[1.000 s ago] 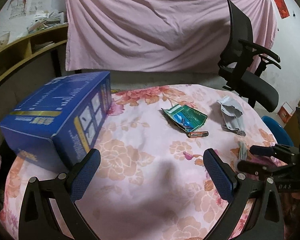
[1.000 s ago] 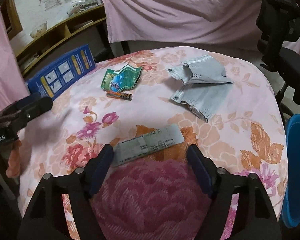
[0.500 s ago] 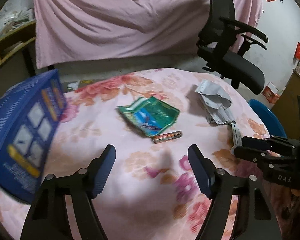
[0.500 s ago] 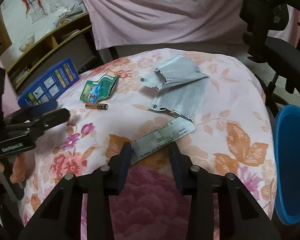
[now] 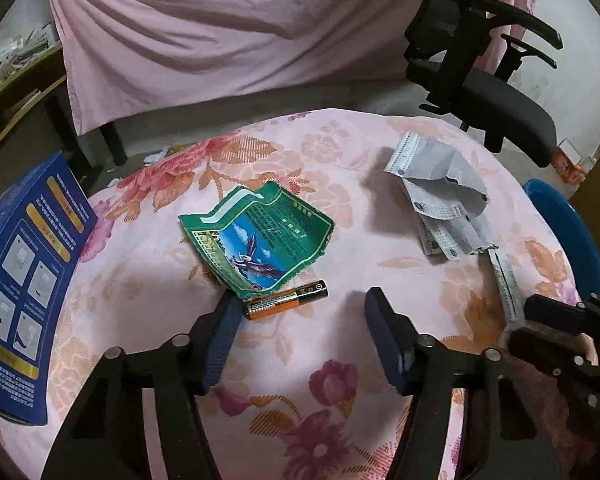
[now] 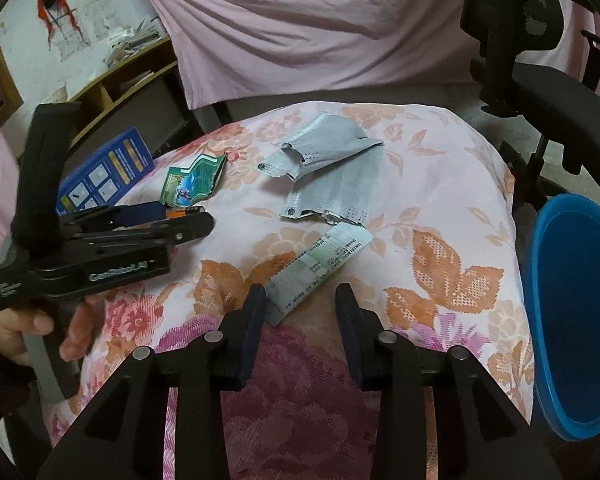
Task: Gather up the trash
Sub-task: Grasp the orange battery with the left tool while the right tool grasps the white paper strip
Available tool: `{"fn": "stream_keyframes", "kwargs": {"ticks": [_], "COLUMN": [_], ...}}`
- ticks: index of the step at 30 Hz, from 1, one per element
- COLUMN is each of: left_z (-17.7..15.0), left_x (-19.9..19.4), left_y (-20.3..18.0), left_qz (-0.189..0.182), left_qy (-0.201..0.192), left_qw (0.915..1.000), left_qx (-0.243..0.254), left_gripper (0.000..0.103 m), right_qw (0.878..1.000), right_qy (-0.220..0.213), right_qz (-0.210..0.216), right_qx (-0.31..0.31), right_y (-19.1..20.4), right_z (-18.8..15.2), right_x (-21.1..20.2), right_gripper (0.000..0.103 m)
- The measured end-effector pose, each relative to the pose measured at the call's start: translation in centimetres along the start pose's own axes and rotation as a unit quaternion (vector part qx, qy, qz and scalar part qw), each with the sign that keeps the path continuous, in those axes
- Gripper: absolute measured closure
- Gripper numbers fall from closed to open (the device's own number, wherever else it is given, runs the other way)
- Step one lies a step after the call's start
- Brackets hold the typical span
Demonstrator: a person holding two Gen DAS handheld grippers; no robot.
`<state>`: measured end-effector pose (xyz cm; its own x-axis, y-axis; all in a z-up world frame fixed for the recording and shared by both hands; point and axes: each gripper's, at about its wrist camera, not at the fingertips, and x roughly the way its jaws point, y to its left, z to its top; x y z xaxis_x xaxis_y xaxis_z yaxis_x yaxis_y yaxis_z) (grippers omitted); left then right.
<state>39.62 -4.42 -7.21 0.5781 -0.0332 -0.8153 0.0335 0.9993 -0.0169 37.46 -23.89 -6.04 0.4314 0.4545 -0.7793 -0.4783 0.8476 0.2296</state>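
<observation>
On the flowered tablecloth (image 5: 148, 280) lie a green snack wrapper (image 5: 260, 236), an orange and black battery (image 5: 286, 302), a grey torn face mask (image 5: 444, 196) and a paper strip (image 6: 320, 268). My left gripper (image 5: 300, 312) is open, low over the cloth, with the battery just inside its left finger. It shows in the right wrist view (image 6: 180, 220) too. My right gripper (image 6: 302, 304) is open, its fingers on either side of the near end of the paper strip.
A blue carton (image 5: 24, 280) lies on the table's left. A blue bin (image 6: 576, 312) stands off the table's right edge. A black office chair (image 5: 484, 68) stands behind the table, in front of a pink sheet (image 5: 228, 28). Shelves (image 6: 112, 84) are at the back left.
My left gripper has moved right and forward, from beside the blue carton to the battery, and narrowed somewhat. My right gripper has closed in partway around the paper strip's near end.
</observation>
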Motion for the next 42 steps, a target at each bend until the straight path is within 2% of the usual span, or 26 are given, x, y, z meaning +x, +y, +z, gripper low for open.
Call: {"fn": "stream_keyframes", "kwargs": {"ticks": [2, 7, 12, 15, 18, 21, 23, 27, 31, 33, 35, 39, 42], "left_z": [0.0, 0.1, -0.1, -0.7, -1.9, -2.9, -3.4, -4.1, -4.3, -4.4, -4.4, -4.5, -4.6], "left_x": [0.2, 0.5, 0.3, -0.3, -1.6, -2.8, -3.5, -4.1, -4.2, -4.3, -4.3, -4.5, -4.8], "left_y": [-0.1, -0.2, -0.5, -0.5, 0.2, 0.7, 1.0, 1.3, 1.2, 0.9, 1.0, 1.1, 0.9], "left_qz": [0.007, 0.029, 0.043, 0.034, 0.001, -0.015, -0.019, -0.018, -0.016, -0.013, -0.013, -0.013, -0.015], "left_qy": [0.001, 0.001, -0.001, 0.0, -0.004, -0.013, -0.019, -0.021, -0.021, -0.022, -0.023, -0.024, -0.029], "left_qw": [1.0, 0.9995, 0.9991, 0.9994, 1.0, 0.9998, 0.9996, 0.9996, 0.9996, 0.9997, 0.9997, 0.9996, 0.9995], "left_qx": [0.0, -0.01, 0.0, 0.001, -0.004, -0.003, 0.0, -0.001, -0.004, -0.001, 0.0, 0.002, 0.005], "left_gripper": [0.051, 0.066, 0.066, 0.066, 0.066, 0.066, 0.066, 0.066, 0.066, 0.066, 0.066, 0.066, 0.066], "right_qw": [1.0, 1.0, 1.0, 1.0, 1.0, 1.0, 1.0, 0.999, 0.999, 0.999, 0.998, 0.998, 0.999], "right_qy": [0.0, 0.001, 0.002, 0.005, 0.005, -0.002, -0.01, -0.02, -0.008, -0.001, 0.002, 0.004, 0.003], "right_qz": [0.002, 0.002, 0.003, 0.002, -0.002, -0.012, -0.018, -0.017, -0.033, -0.05, -0.062, -0.056, -0.046], "right_qx": [0.002, 0.003, 0.003, -0.002, -0.006, -0.006, 0.0, 0.025, 0.034, 0.022, 0.009, -0.001, 0.001], "right_y": [-0.1, -0.1, -0.2, 0.0, 0.1, 0.2, 0.1, -0.1, 0.2, 0.6, 0.9, 0.8, 0.5], "right_z": [0.0, -0.1, -0.1, -0.3, -0.5, -0.6, -0.4, 0.3, 0.9, 1.0, 0.9, 0.5, 0.2], "right_x": [0.0, 0.0, 0.0, 0.0, -0.2, -0.4, -0.5, -0.1, 1.3, 1.7, 1.8, 1.4, 1.0], "right_gripper": [0.07, 0.07, 0.07, 0.069, 0.068, 0.061, 0.055, 0.054, 0.054, 0.055, 0.064, 0.072, 0.084]}}
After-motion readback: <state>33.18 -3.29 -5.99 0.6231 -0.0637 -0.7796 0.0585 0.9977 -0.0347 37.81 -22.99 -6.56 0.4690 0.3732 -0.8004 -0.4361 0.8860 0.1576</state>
